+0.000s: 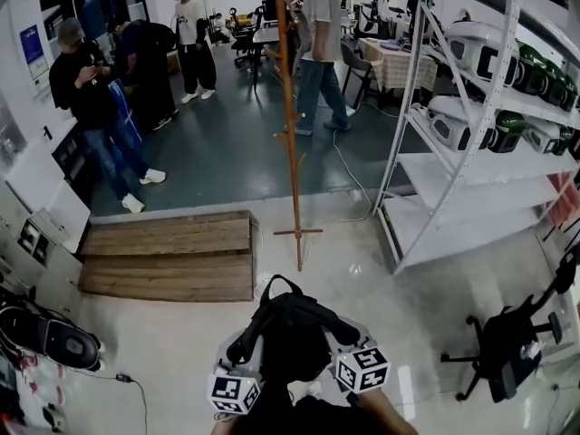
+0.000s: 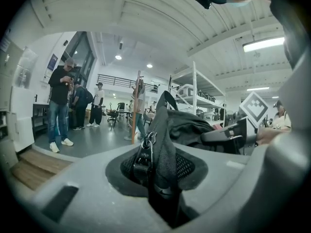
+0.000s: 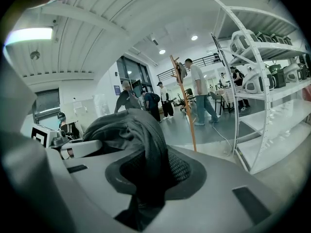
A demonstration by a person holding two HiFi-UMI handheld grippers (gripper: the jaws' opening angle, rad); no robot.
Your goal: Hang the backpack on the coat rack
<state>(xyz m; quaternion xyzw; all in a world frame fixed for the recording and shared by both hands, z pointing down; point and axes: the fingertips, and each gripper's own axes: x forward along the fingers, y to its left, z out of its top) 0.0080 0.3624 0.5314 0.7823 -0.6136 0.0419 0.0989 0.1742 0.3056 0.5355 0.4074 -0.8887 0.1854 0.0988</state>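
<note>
"While I hold it low in front of me, the backpack [image 1: 290,329] is pinched from both sides. The left gripper [image 2: 158,188] is clamped narrow on a strap beside a zip pull, and the right gripper [image 3: 146,188] is clamped on bunched mesh fabric."

"Which way is the coat rack [image 1: 290,125] from there?"

"Straight ahead, well apart across bare floor, about midway between my two hands, so neither is clearly nearer. Its pole stands upright. The bag's carry loop [image 1: 281,285] sticks up at the far edge, on the rack's side."

"What do the views add?"

"The right gripper view shows the rack's top side-on, with something dark near it that I cannot identify. The head view gives me the cross foot on the floor, between the wooden platform [image 1: 172,256] and the shelving [image 1: 471,198]. I judge the loop must go up over a free peg."
</note>
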